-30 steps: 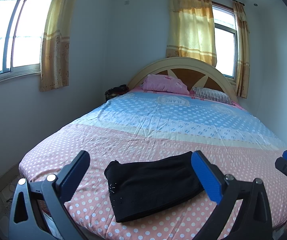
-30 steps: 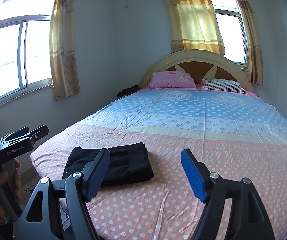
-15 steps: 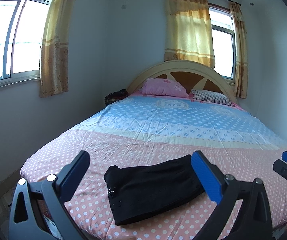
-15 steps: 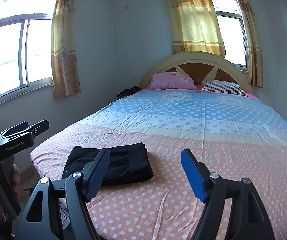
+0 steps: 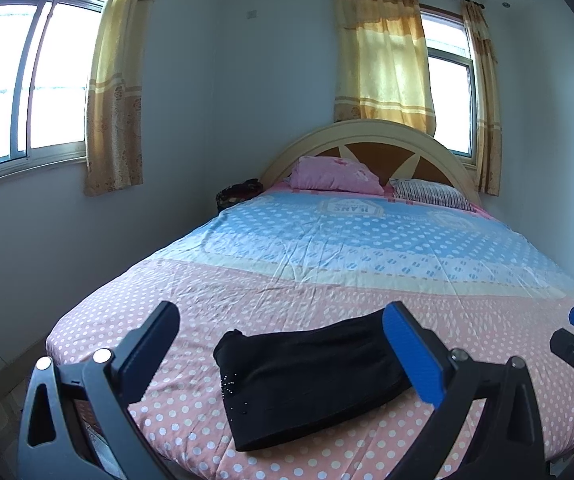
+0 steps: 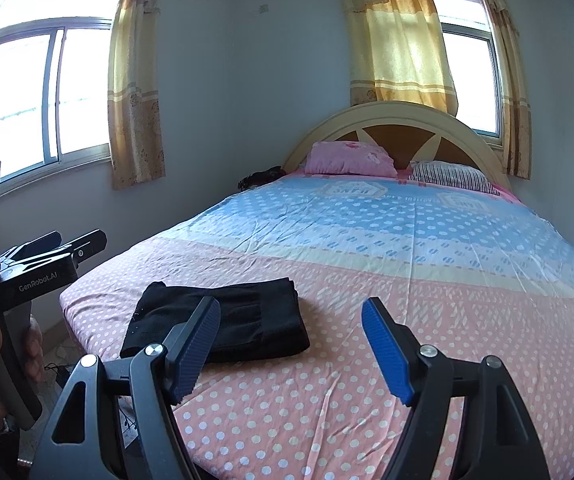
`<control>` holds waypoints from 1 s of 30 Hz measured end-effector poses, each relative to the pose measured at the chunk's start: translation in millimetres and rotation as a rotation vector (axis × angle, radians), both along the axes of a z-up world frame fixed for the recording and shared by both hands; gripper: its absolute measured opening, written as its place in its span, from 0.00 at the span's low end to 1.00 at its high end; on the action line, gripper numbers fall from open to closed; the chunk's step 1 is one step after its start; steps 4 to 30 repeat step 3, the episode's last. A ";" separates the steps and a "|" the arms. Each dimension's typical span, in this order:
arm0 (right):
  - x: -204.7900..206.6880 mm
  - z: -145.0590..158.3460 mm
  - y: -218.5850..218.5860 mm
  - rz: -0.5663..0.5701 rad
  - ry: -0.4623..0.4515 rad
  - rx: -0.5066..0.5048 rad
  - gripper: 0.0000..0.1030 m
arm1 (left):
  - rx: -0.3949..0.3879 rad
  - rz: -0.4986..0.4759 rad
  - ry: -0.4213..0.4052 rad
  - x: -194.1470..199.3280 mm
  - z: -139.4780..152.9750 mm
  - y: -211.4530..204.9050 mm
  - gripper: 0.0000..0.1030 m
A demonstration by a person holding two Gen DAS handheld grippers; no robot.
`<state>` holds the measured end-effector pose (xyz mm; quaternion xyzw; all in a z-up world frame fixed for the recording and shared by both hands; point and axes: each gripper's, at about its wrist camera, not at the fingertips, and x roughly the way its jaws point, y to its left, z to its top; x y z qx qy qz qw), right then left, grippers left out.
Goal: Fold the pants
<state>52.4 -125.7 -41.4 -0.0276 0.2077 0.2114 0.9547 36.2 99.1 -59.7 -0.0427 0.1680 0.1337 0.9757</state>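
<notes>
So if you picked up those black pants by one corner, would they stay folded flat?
Probably not. The black pants are soft cloth lying in loose layers on the bed, so they'd likely droop and unfold. They look light and wouldn't roll.

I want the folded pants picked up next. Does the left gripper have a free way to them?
Probably yes. The left gripper is open and empty, and the black pants lie folded on the bed straight ahead between its fingers, with nothing on top or in between. The right gripper is off to the side.
</notes>
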 end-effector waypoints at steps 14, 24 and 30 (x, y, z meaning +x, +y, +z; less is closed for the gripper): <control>0.9 -0.8 -2.6 -0.007 0.007 0.004 0.72 | 0.001 -0.005 0.005 1.5 -0.9 -1.0 1.00; 0.9 -0.8 -2.6 -0.007 0.007 0.004 0.72 | 0.001 -0.005 0.005 1.5 -0.9 -1.0 1.00; 0.9 -0.8 -2.6 -0.007 0.007 0.004 0.72 | 0.001 -0.005 0.005 1.5 -0.9 -1.0 1.00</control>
